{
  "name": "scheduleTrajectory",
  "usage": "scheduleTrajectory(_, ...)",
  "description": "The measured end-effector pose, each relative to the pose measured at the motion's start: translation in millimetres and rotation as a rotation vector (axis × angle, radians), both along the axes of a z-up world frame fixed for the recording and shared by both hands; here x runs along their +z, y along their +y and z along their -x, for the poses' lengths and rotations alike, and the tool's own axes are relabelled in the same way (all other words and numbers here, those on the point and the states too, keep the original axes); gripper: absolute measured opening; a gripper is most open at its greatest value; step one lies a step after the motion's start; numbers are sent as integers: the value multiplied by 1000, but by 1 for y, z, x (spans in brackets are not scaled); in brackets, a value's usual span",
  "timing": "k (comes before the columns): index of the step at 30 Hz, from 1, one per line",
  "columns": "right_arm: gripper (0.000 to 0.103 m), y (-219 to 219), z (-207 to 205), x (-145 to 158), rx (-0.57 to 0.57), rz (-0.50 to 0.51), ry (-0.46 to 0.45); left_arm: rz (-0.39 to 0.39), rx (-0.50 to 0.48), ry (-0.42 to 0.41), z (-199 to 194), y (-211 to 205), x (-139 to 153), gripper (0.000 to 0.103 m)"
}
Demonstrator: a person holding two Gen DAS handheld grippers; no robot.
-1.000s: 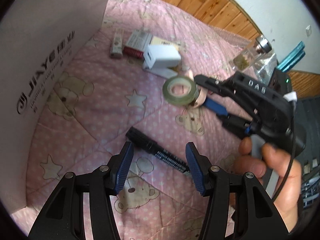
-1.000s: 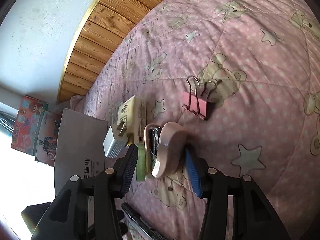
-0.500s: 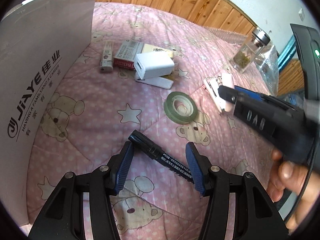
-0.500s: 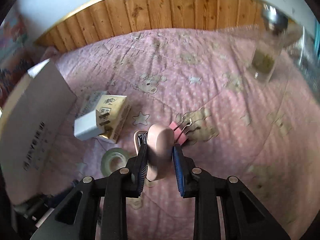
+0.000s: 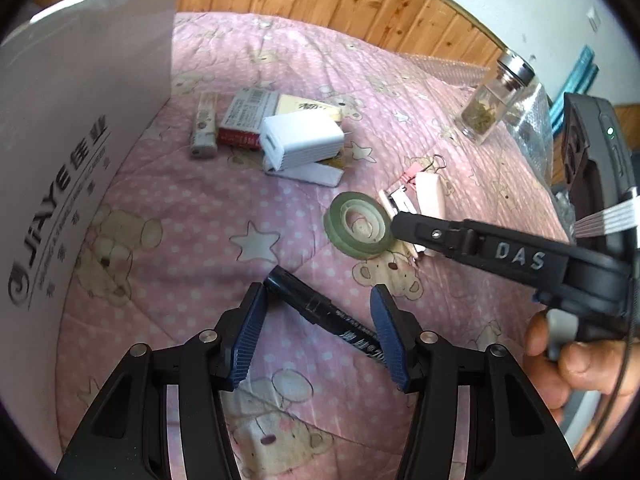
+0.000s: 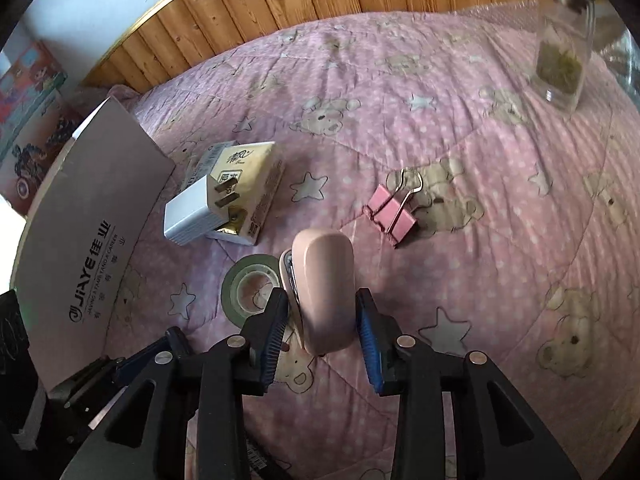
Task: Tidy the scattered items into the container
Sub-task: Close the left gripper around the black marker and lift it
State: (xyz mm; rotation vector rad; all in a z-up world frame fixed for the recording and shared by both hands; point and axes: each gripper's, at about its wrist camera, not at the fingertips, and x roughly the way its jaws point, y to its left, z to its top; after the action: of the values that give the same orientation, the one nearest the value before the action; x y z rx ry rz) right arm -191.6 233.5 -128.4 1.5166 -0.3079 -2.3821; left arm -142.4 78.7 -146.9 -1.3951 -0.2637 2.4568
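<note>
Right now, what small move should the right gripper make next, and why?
Probably close the right gripper on the stapler. Its jaws are opening with the stapler between them, and the pads seem not to press it. The stapler lies on the quilt, outside the box, so it needs a firm grip before any lift.
</note>
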Motion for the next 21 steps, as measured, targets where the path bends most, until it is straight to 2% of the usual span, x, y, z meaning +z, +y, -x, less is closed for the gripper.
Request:
scheduleTrajectory(2, 24, 5, -3, 4, -15, 52, -9, 10, -14, 8, 7, -1, -1, 40)
scheduleTrajectory(3, 24, 5, -6, 8, -18, 60, -2, 3, -5, 6, 9, -4, -2, 39)
scheduleTrajectory(5, 24, 2, -10, 15, -10, 13, 17, -33, 22, -15, 11, -10, -3, 39)
scheduleTrajectory(7, 24, -1, -16, 17, 4, -60, 29, -60, 55, -45, 9, -12, -3, 45)
scheduleTrajectory(8, 24, -3, -17, 17, 10, -91, 31, -75, 65, -57, 7, -12, -1, 54)
scheduleTrajectory(10, 24, -3, -21, 17, 17, -118, 28, -94, 81, -84, 3, -10, -2, 60)
scheduleTrajectory(12, 24, -4, -22, 15, 31, -108, 18, -61, 98, -73, -1, -2, -1, 63)
scheduleTrajectory(15, 26, -2, -17, 10, 17, -78, 11, 30, 90, -14, -5, 14, -2, 66)
scheduleTrajectory(16, 26, 0, -15, 7, 11, -62, 13, 67, 70, 10, -6, 21, -2, 63)
scheduleTrajectory(18, 25, 3, -13, 6, -3, -48, 7, 179, 13, 68, -6, 32, -3, 44)
scheduleTrajectory(19, 25, 4, -14, 7, -4, -39, 8, 216, -21, 92, -5, 35, -3, 31)
scheduleTrajectory(20, 25, 6, -16, 9, -8, -38, 7, 236, -45, 106, -1, 33, -3, 21)
scheduleTrajectory(21, 25, 6, -18, 11, -6, -43, 6, 231, -64, 102, 2, 29, -2, 18)
